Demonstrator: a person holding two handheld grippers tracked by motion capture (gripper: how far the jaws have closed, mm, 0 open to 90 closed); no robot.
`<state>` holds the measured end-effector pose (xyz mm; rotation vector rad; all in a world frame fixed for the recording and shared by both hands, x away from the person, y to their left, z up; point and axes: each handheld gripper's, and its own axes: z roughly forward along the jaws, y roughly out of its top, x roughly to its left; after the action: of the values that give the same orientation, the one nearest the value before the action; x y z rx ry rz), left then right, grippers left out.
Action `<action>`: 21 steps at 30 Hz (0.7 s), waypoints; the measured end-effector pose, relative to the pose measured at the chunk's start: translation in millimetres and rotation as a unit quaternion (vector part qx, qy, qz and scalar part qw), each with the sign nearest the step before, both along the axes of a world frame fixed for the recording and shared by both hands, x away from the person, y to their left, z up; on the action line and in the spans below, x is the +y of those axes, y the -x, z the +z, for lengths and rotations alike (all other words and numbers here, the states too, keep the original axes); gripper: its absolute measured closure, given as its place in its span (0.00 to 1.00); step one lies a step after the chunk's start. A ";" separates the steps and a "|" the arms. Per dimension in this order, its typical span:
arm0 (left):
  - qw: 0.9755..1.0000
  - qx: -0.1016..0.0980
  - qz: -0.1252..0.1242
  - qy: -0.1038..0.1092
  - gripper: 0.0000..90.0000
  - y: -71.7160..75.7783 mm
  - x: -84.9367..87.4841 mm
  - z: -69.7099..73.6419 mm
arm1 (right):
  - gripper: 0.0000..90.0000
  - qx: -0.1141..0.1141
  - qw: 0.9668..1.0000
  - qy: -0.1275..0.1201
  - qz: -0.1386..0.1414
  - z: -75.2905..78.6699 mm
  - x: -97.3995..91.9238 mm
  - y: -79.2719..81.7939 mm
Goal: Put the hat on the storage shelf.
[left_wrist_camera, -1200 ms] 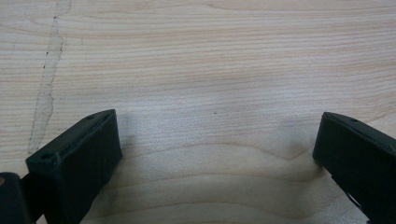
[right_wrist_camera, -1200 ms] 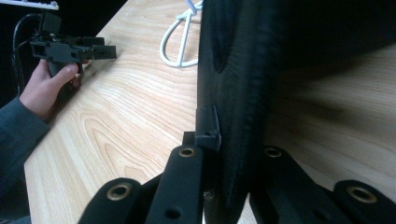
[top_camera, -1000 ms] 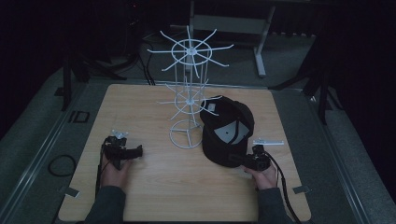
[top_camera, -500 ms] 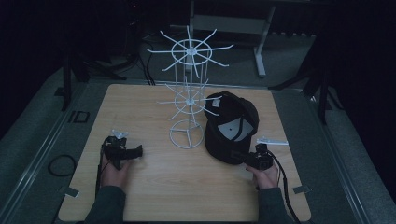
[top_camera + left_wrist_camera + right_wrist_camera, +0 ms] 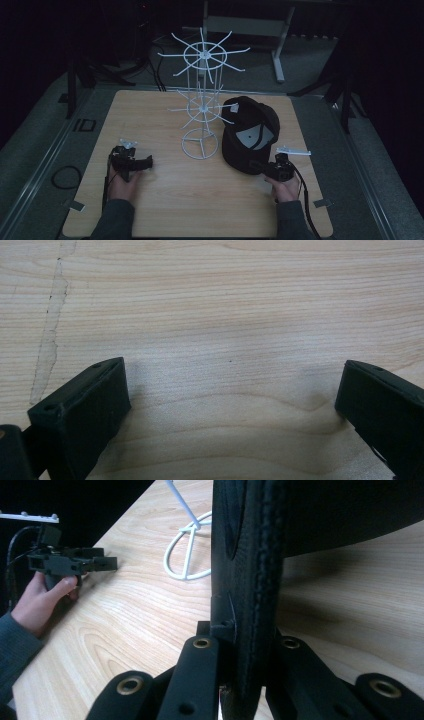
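A black cap [image 5: 250, 131] sits on the wooden table [image 5: 165, 200], right of a white wire rack [image 5: 200, 107] with two tiers of spoke hooks. My right gripper [image 5: 260, 166] is shut on the near edge of the cap. In the right gripper view the cap's stitched brim [image 5: 247, 570] stands on edge between the two jaws of the right gripper [image 5: 242, 652]. My left gripper [image 5: 148, 163] rests on the table to the left of the rack's base. In its own view the left gripper [image 5: 232, 405] is open, with bare wood between the jaws.
The rack's round wire base [image 5: 200, 145] stands at the table's middle, close to the cap; its ring [image 5: 187, 555] lies just beyond the brim. The other hand and its gripper [image 5: 70, 562] show farther off. Dark floor and stand legs [image 5: 277, 55] surround the table.
The cap has tipped up and shifted slightly away from me and toward the rack, with the right gripper still on it. The left gripper has stayed in place.
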<state>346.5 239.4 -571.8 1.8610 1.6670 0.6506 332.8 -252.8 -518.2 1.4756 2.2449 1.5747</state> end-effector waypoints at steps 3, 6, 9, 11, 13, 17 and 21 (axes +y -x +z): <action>1.000 0.000 0.000 0.000 0.01 0.0 0.0 0.0 | 0.96 -0.003 1.000 0.008 -0.002 2.4 -1.0 -0.5; 1.000 0.000 0.000 0.000 0.01 0.0 0.0 0.0 | 0.96 -0.006 1.000 0.012 -0.004 5.3 -2.3 -2.3; 1.000 0.000 0.000 0.000 0.01 0.0 0.0 0.0 | 0.96 -0.010 1.000 0.014 -0.007 7.9 -3.6 -4.3; 1.000 0.000 0.001 0.000 0.01 -0.2 -0.2 0.0 | 0.96 -0.011 1.000 0.015 -0.007 8.5 -4.3 -5.1; 1.000 0.000 0.000 0.000 0.01 -0.1 -0.1 0.0 | 0.96 -0.010 1.000 0.016 -0.009 8.6 -4.9 -5.8; 1.000 0.000 0.000 0.000 0.01 0.0 -0.2 0.0 | 0.96 -0.011 1.000 0.017 -0.012 8.7 -6.1 -6.6; 1.000 0.000 0.000 0.000 0.01 -0.1 -0.2 0.0 | 0.96 -0.013 1.000 0.020 -0.014 10.4 -7.6 -7.3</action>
<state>346.5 239.2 -571.8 1.8610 1.6680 0.6508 340.1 -260.5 -507.8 1.4609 2.2181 1.5237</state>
